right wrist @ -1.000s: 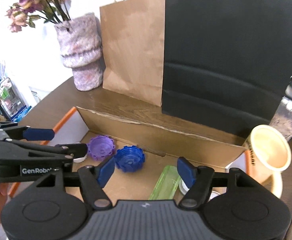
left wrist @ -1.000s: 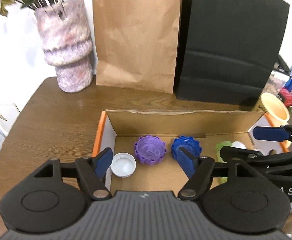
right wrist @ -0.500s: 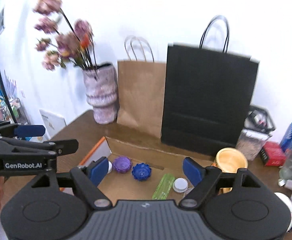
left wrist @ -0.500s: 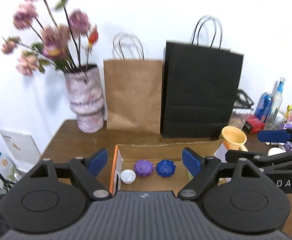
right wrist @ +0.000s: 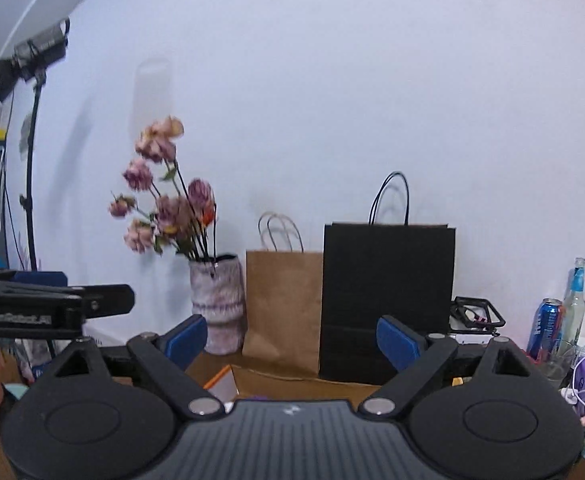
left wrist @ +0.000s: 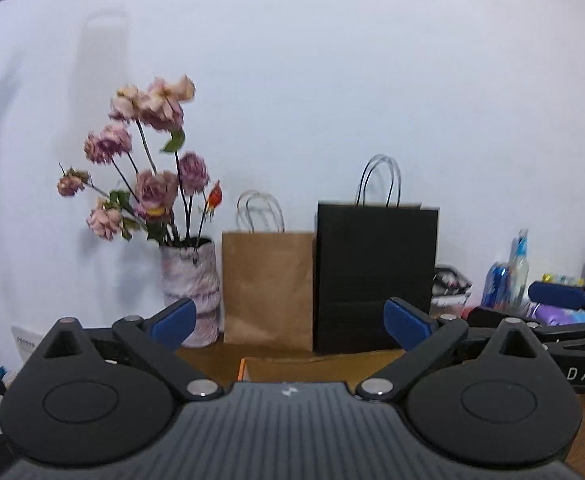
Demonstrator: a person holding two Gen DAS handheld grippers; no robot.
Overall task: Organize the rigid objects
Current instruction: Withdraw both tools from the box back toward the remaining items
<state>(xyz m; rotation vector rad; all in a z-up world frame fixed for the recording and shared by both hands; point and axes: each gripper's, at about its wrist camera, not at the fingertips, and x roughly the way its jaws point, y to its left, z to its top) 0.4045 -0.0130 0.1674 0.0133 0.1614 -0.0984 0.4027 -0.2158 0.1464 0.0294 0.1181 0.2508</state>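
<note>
From the left wrist we see our left gripper (left wrist: 288,322) with its blue pads spread wide; the jaws have just been opening and nothing sits between them. It points almost level at the far wall, so most of the cardboard box (left wrist: 316,364) is hidden under the gripper body: only its far edge and an orange corner show. Beyond it stand a vase of dried flowers (left wrist: 190,292), a brown paper bag (left wrist: 267,286) and a black paper bag (left wrist: 376,278), lined up against the wall, clear of the work area. Our right gripper (left wrist: 560,312) pokes in at the right.

From the right wrist, the right gripper (right wrist: 290,340) is likewise spread, having just been opening, and empty. The box (right wrist: 292,384) lies near below it; a purple sliver at the gripper's edge may be one of the sorted caps. We judge both hands are raised away because nothing remains to place.
</note>
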